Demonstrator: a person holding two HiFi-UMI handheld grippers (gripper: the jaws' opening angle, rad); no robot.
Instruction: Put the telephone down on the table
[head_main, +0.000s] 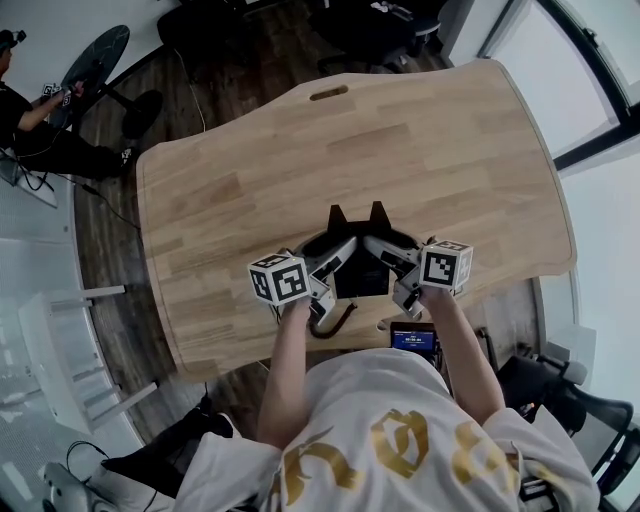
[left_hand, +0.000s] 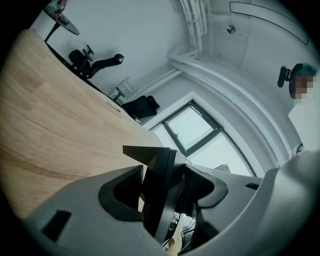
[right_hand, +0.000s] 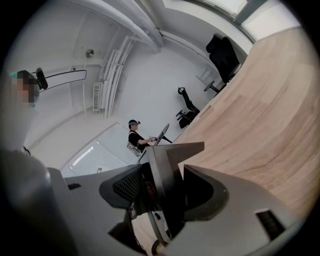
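Big light wooden table with rounded corners (head_main: 400, 150) fills most of the head view, and there's a black office chair (head_main: 380, 25) behind its far edge. The black telephone with two pointy corners on top (head_main: 360, 275) is over the near edge of the table, right in front of the person, pinched from both sides. The left gripper (left_hand: 165, 175) has its jaws closed on the phone's left edge, and the right gripper (right_hand: 167, 172) is clamped on the right edge the same way. Can't tell if the phone's bottom touches the wood. Its dark curly cord (head_main: 335, 322) hangs off below. A small device with a lit blue screen (head_main: 412, 340) sits just beside the table's edge.
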